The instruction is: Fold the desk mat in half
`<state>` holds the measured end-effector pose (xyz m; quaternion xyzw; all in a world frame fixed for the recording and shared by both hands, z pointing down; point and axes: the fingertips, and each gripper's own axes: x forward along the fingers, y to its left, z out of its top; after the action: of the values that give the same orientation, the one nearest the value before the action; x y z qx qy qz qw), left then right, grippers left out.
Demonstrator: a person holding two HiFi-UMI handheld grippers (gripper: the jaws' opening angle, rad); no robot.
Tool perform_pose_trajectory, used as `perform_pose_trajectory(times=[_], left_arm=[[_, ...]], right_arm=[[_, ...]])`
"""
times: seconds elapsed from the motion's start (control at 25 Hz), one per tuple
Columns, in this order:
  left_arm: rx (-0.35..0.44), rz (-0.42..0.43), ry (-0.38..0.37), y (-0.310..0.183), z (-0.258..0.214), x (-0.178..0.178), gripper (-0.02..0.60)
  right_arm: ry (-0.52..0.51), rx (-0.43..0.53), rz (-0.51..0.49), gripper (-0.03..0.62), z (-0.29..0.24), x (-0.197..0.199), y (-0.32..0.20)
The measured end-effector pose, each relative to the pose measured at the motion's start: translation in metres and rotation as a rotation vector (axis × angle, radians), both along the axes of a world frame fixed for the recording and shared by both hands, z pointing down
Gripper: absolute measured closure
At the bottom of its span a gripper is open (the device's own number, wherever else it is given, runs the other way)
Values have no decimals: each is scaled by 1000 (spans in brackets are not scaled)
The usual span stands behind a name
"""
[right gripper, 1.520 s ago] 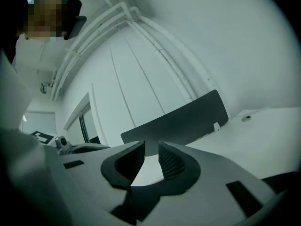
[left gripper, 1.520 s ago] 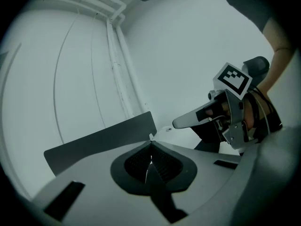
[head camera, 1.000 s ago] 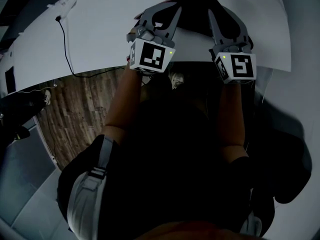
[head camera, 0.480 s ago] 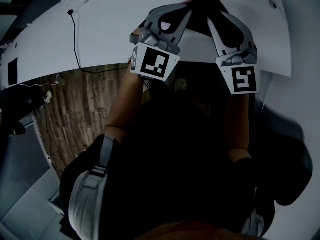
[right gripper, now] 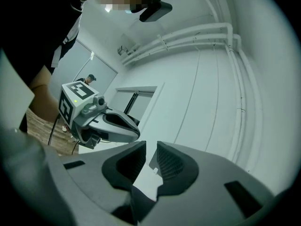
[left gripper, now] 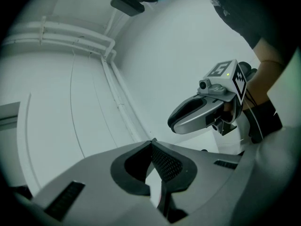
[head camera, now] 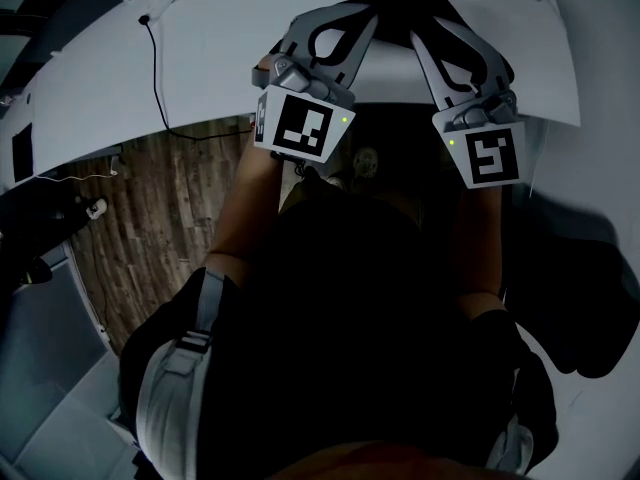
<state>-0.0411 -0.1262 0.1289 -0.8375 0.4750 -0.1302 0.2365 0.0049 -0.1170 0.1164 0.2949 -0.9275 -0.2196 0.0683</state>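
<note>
Your left gripper (left gripper: 151, 144) is clamped tight on the thin black desk mat (right gripper: 142, 201), and your right gripper (right gripper: 150, 146) has just squeezed further onto it, tips slightly apart. You hold the mat raised at the white table's (head camera: 220, 48) near edge

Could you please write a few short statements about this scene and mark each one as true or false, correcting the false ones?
1. The table is white. True.
2. A black cable runs across the table. True.
3. The floor is grey carpet. False: the floor is dark wooden planks.
4. The left gripper's jaw tips stand wide apart. False: in the left gripper view the left gripper has its tips together, with the dark edge of the desk mat pinched further back.
</note>
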Motion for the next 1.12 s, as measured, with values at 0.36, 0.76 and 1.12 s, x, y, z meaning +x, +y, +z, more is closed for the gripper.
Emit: perform_pose_trajectory(times=[0.36,0.76,1.12], left_arm=[[34,73,10,75,-14,-5,569],[52,125,-3,109,-19,3,569],[89,130,5,114,-33,14,569]], right_arm=[[12,-16,43,526,-10,-11,78],[-41,11,56,563,-25,-4,126],[36,83,113,565,-26,4,124]])
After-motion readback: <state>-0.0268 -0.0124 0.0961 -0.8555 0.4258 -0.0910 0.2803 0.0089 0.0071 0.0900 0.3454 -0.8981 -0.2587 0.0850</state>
